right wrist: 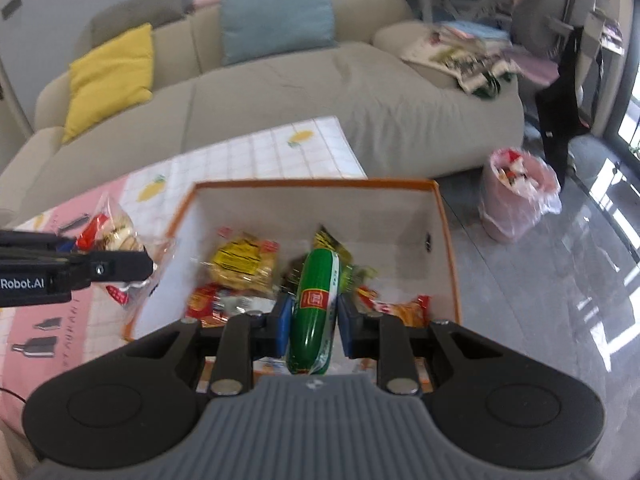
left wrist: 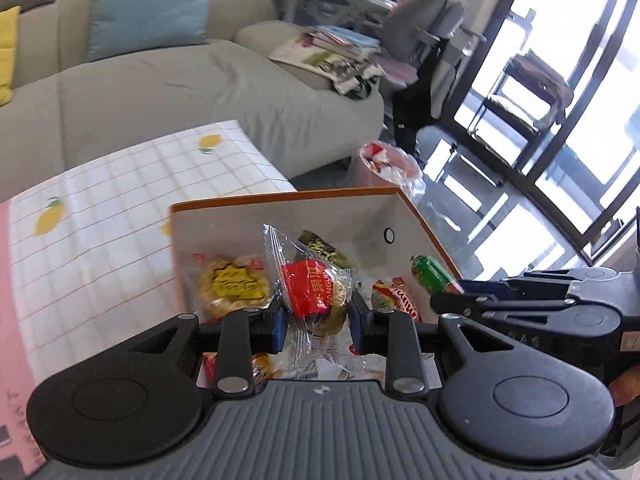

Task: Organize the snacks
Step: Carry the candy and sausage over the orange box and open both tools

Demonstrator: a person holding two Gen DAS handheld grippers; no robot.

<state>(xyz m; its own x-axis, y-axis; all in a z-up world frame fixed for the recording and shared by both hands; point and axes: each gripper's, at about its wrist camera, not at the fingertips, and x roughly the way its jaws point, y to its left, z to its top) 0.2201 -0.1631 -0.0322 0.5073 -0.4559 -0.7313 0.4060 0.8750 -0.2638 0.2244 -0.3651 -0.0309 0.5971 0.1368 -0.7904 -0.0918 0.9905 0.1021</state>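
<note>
The left hand-held gripper (left wrist: pixel 318 318) pinches a clear-wrapped snack packet (left wrist: pixel 310 280) with a red label between its blue pads, over the near end of the orange-rimmed box (left wrist: pixel 280 196). The right hand-held gripper (right wrist: pixel 312 322) is clamped on a green sausage-shaped snack (right wrist: pixel 316 312), which lies lengthwise between its pads and points into the same box (right wrist: pixel 316 182).

The left wrist view alone shows the right hand-held gripper from the side, at the right edge, with the green tip of its snack (left wrist: pixel 434 274) sticking out over the box. It also shows tall windows (left wrist: pixel 560 100) far right. The right wrist view alone shows the left hand-held gripper from the side, at the left edge, holding its packet (right wrist: pixel 116 240) just outside the box's left wall, above the pink part of the worktop (right wrist: pixel 92 340). A yellow cushion (right wrist: pixel 110 80) shows whole only here.

Both views show a yellow-labelled bag (left wrist: pixel 234 286) (right wrist: pixel 244 266) lying in the box among other wrappers, the lemon-print cloth, the sofa (left wrist: pixel 180 92) beyond, and a pink-lined bin (right wrist: pixel 518 196) on the floor to the right.
</note>
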